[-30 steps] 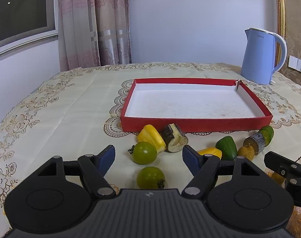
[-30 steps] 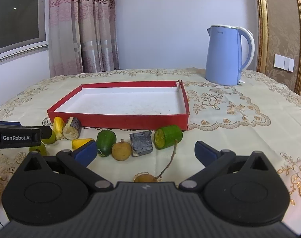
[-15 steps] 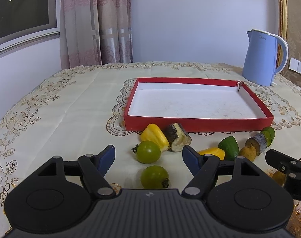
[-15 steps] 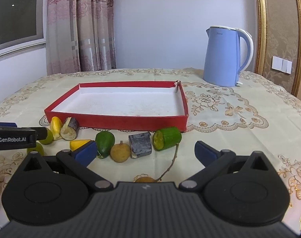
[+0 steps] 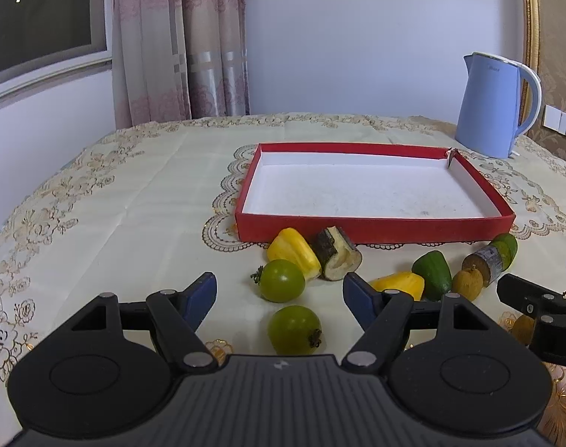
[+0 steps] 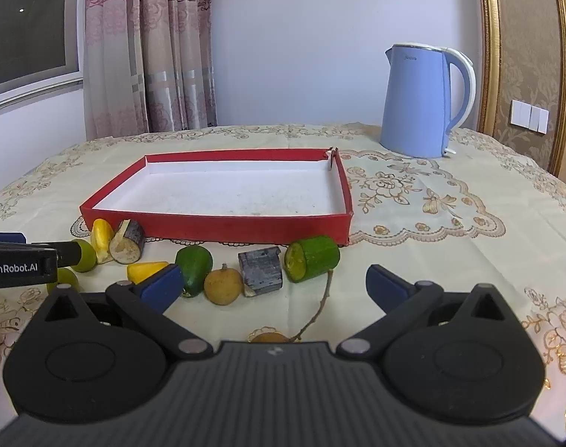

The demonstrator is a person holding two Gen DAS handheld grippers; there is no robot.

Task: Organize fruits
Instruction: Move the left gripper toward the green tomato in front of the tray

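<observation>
Tray [image 5: 376,229] now farther; two green tomatoes [image 5: 282,280]

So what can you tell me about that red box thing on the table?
The red tray is a shallow rectangular box, likely cardboard, with low red walls and a white, slightly speckled floor. Nothing lies inside it. It sits flat on the patterned tablecloth, in front of the blue kettle. One far corner looks torn. Cut fruit pieces lie along its near wall; a yellow piece sits closest, though whether it touches is unclear.
</observation>
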